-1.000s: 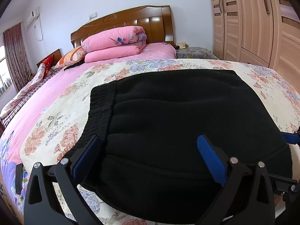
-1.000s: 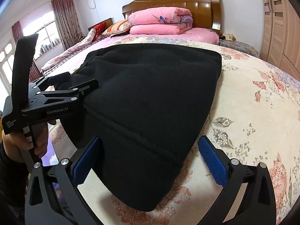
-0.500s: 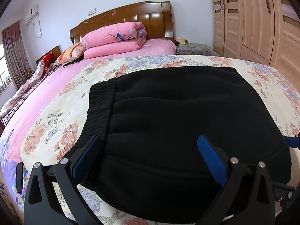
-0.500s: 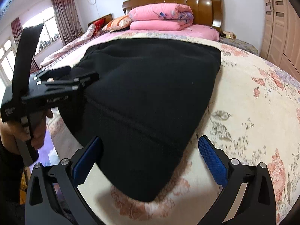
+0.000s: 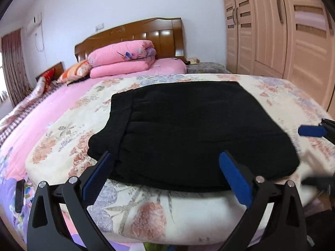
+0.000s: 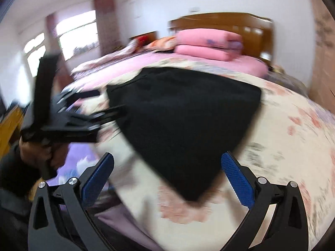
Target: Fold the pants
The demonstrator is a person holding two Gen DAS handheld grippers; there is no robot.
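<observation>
Left wrist: folded pants (image 5: 194, 131) (black)

One pants (image 5: 188, 133), two tools, two stacked pink quilts (image 5: 121, 60)

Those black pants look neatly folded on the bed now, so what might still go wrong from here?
The folded black pants lie close to the near edge of the floral blanket, so a nudge might slide them off. The left gripper is open right beside the stack; a finger could catch the cloth and undo the fold. The right gripper view is blurred by motion; a fast swing near the corner may drag it.
</observation>
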